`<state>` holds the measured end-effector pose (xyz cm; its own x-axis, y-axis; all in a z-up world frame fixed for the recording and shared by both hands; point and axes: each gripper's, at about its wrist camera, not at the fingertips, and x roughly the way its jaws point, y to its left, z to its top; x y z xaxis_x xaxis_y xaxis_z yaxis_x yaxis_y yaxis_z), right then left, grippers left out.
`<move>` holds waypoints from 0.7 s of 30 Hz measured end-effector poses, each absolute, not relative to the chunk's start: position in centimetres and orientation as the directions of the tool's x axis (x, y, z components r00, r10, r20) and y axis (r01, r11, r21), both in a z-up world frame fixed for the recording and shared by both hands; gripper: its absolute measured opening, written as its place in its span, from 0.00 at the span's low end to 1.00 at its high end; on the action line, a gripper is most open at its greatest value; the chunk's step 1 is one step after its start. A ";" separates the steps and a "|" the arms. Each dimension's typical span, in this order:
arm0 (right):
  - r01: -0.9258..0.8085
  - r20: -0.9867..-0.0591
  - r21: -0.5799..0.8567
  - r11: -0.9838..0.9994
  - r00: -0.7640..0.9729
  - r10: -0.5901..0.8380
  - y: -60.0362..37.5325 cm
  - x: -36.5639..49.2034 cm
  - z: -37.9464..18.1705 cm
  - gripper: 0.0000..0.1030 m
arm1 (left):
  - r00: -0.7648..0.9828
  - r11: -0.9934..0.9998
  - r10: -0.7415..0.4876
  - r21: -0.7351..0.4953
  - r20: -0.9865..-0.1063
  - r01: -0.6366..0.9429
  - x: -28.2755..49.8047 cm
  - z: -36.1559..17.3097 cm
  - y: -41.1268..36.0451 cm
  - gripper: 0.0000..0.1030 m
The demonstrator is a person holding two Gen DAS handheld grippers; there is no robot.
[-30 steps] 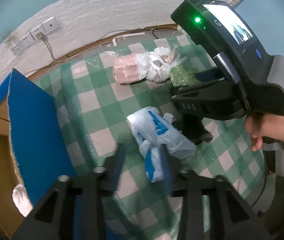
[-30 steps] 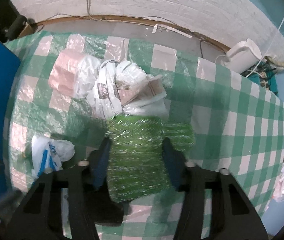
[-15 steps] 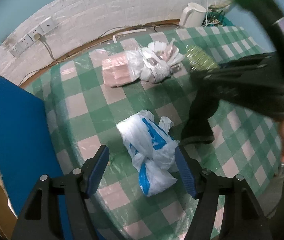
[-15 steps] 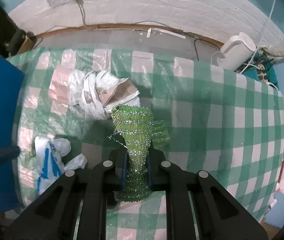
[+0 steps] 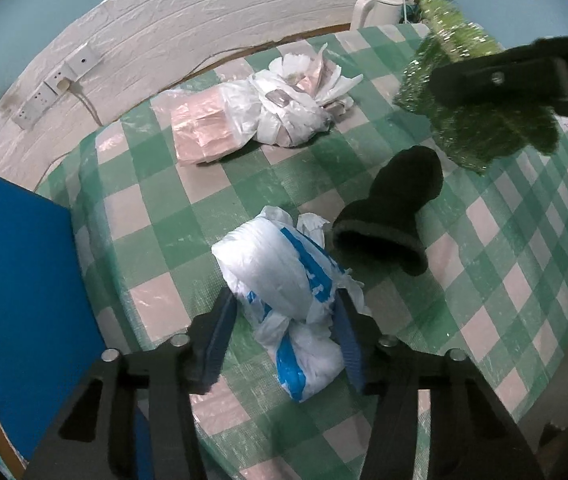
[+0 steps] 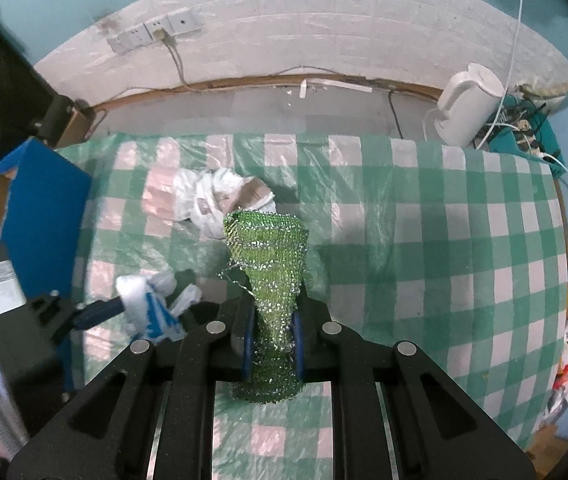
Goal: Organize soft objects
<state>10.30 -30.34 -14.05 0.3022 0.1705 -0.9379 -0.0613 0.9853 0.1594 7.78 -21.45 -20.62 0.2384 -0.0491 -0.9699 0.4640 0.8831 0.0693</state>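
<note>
Above a green-checked tablecloth (image 6: pixel 424 240), the right gripper (image 6: pixel 269 340) pinches a glittery green knit piece (image 6: pixel 267 264), lifted clear of the cloth. The left gripper (image 5: pixel 281 320) straddles a blue-and-white plastic bag (image 5: pixel 279 280), its jaws closing around it. A black knit hat (image 5: pixel 396 208) lies just beside the bag.

White embossed brick wall panel (image 6: pixel 324 32) below pale blue paint. Sockets (image 6: pixel 151 34) on it, one with a plug and cord. Green-checked cloth (image 6: pixel 444 240) over the table. White kettle (image 6: pixel 468 104) and tangled cables at the far right corner. Blue board (image 5: pixel 15 292) at left.
</note>
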 end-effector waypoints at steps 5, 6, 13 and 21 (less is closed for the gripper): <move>-0.068 -0.932 0.162 0.984 0.317 0.175 -30.4 9.4 -12.9 0.13 | 0.260 0.880 -0.050 0.081 -0.964 0.467 7.4 -20.2 -21.4 0.37; -0.072 -0.931 0.160 0.985 0.320 0.174 -30.3 9.2 -12.6 0.13 | 0.268 0.880 -0.046 0.088 -0.962 0.467 7.3 -20.1 -21.4 0.35; -0.118 -0.925 0.153 0.981 0.333 0.185 -29.2 8.1 -11.5 0.13 | 0.317 0.875 -0.058 0.104 -0.947 0.472 6.3 -18.2 -21.4 0.34; -0.156 -0.920 0.134 0.979 0.347 0.181 -28.2 7.0 -10.2 0.13 | 0.393 0.881 -0.046 0.148 -0.918 0.450 5.1 -14.8 -19.7 0.34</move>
